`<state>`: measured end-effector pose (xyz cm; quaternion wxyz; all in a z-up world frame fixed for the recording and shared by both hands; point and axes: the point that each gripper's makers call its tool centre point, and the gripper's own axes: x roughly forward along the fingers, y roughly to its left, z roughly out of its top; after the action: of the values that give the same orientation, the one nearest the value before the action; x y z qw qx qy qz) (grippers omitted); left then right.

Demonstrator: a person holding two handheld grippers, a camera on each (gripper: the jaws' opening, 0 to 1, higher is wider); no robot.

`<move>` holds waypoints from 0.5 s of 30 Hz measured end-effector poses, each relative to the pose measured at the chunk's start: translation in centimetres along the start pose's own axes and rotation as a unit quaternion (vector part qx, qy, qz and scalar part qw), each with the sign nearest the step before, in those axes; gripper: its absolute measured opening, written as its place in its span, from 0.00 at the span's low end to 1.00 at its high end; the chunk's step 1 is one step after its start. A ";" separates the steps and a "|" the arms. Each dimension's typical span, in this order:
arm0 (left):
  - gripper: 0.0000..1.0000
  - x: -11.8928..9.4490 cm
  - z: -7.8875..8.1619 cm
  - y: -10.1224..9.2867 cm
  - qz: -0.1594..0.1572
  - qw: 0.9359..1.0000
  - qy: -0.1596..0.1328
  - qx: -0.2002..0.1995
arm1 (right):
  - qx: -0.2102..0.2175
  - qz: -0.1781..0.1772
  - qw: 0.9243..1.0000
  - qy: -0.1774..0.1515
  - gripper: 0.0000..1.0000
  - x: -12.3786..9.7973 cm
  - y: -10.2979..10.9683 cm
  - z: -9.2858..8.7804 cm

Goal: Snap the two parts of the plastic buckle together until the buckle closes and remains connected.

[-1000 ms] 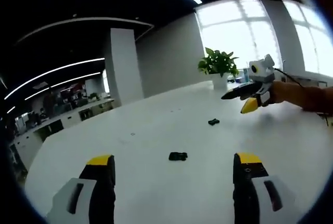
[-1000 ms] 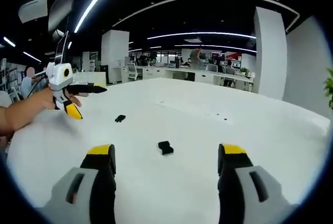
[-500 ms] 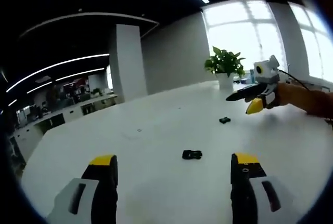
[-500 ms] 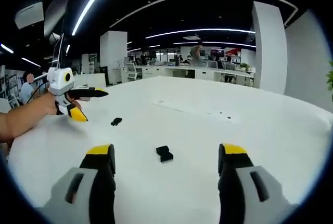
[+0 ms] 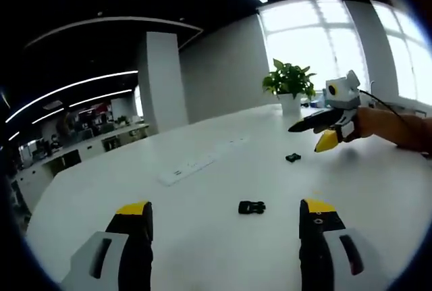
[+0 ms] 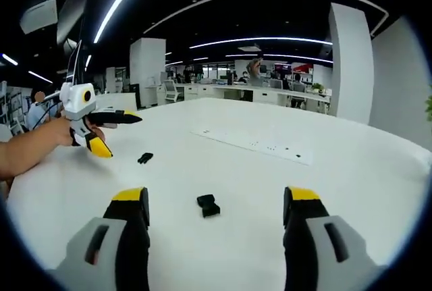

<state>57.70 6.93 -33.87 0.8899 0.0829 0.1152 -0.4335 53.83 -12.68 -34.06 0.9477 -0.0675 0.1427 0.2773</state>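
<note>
Buckle parts nearer, two pieces, apparently apart

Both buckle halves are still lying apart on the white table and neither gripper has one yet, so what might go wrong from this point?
The buckle half near the left gripper and the other buckle half near the right gripper are small and loose on the smooth table; a jaw could nudge one away rather than grip it.

If either half is gripped crooked, the two may meet misaligned and fail to latch.
</note>
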 end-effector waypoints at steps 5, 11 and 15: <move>0.91 0.9 0.0 0.2 -0.009 1.000 0.000 0.005 | 0.002 0.005 1.000 0.002 0.81 0.1 -0.9 0.0; 0.89 1.3 -0.3 -1.3 -0.020 1.000 0.009 0.020 | -0.001 -0.003 1.000 -0.002 0.78 0.7 -1.8 0.4; 0.88 1.8 -0.2 -1.6 -0.024 0.999 0.011 0.021 | 0.002 -0.010 1.000 0.000 0.79 1.4 -2.8 0.3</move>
<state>57.48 4.69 -34.65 0.8761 0.1033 0.1179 -0.4560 56.54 -14.25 -34.04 0.9506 -0.0670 0.1431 0.2670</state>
